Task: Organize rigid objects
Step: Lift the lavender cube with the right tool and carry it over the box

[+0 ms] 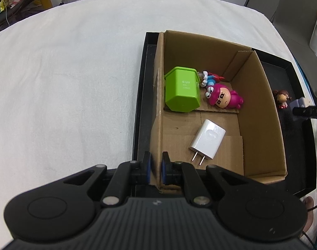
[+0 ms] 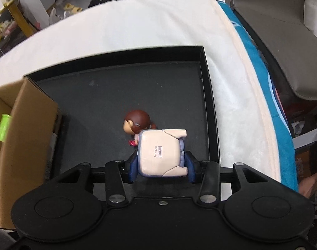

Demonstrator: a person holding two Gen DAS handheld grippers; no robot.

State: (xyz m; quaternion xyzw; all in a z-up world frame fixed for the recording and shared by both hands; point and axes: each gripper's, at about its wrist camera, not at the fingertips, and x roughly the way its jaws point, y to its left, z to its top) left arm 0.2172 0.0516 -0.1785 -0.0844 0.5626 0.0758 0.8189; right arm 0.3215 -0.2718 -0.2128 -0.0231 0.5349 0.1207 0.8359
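My left gripper (image 1: 156, 166) is shut on the near left wall of a cardboard box (image 1: 260, 112) that stands in a black tray (image 1: 140, 95). Inside the box lie a green block (image 1: 181, 89), a pink figurine (image 1: 223, 96), a small blue and white figurine (image 1: 209, 78) and a white charger (image 1: 207, 139). My right gripper (image 2: 161, 164) is shut on a pale lavender toy figure (image 2: 160, 153), seen from its base, above the tray floor (image 2: 108, 95). A brown-haired doll (image 2: 137, 123) stands just beyond it, also in the left wrist view (image 1: 281, 99).
The tray rests on a white cloth (image 1: 64, 79). A grey chair (image 2: 283, 25) stands at the right, past a blue strip (image 2: 262, 79). The box's right wall (image 2: 27, 133) lies left of my right gripper.
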